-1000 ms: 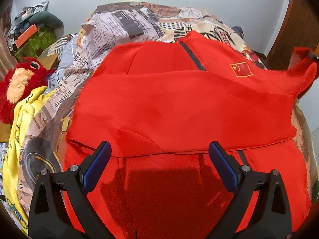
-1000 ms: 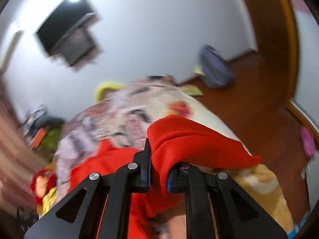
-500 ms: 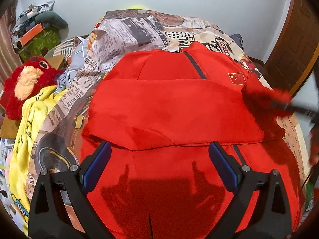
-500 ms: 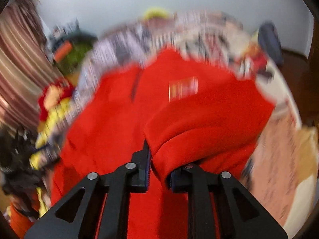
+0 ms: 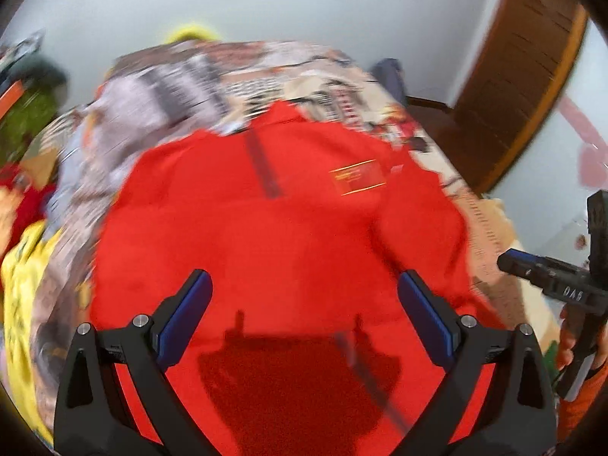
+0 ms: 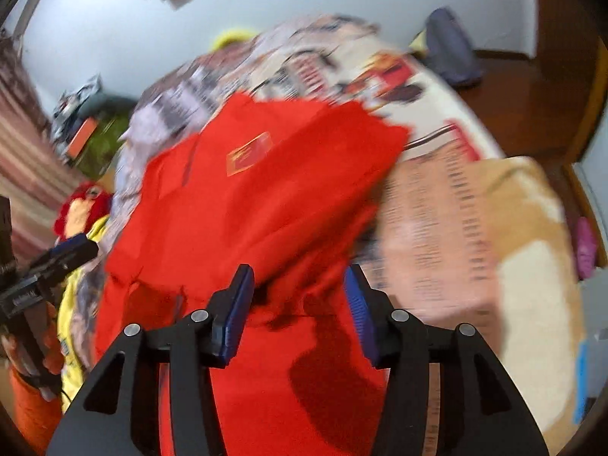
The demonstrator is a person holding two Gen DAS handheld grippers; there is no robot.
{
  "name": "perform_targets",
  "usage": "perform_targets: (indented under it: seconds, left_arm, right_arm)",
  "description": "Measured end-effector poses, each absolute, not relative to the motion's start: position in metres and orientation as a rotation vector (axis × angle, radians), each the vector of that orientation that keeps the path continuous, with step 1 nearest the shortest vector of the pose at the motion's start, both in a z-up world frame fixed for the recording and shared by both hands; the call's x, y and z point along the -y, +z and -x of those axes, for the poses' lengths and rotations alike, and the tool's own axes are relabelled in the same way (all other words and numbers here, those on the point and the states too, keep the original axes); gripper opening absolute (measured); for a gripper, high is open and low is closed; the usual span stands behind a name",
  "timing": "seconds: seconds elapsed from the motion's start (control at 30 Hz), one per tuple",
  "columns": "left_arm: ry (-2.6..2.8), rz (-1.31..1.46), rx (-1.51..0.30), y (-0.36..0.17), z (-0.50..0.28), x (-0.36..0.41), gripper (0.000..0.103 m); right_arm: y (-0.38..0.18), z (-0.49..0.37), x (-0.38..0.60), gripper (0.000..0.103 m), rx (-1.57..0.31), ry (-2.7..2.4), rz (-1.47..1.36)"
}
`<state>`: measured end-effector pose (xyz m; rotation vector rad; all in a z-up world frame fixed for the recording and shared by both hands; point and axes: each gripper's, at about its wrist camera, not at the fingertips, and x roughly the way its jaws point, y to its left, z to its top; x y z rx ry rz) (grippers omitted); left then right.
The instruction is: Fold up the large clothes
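A large red jacket [image 5: 273, 235] with a dark zipper and a small flag patch lies on the bed, both sleeves folded across its front. It also shows in the right wrist view [image 6: 243, 197]. My left gripper [image 5: 304, 304] is open and empty above the jacket's lower part. My right gripper [image 6: 300, 296] is open and empty just above the folded right sleeve. The right gripper's tip [image 5: 532, 266] shows at the right edge of the left wrist view. The left gripper [image 6: 60, 254] shows at the left of the right wrist view.
The bed has a newspaper-print cover [image 5: 212, 79]. A yellow cloth [image 5: 19, 285] and a red plush toy [image 6: 81, 205] lie at the bed's left side. A wooden door [image 5: 524, 76] and a blue bag [image 6: 452, 49] are at the right.
My right gripper carried the right sleeve across the jacket, opened and let it go. The sleeve now lies on the jacket. Both views have lifted and shifted; the left gripper stays open.
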<state>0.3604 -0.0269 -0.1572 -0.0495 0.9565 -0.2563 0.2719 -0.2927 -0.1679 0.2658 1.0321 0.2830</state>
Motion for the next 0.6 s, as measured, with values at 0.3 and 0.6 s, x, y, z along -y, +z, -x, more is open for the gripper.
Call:
perform_targets:
  seconds: [0.3, 0.6]
  left_arm:
    - [-0.497, -0.127, -1.017, -0.173, -0.415, 0.172, 0.099]
    - [-0.519, -0.232, -1.183, -0.25, -0.455, 0.255, 0.054]
  right_arm:
    - [-0.174, -0.259, 0.344, 0.046, -1.003, 0.111, -0.278]
    - [-0.196, -0.243, 0.365, 0.046, -1.05, 0.079, -0.313]
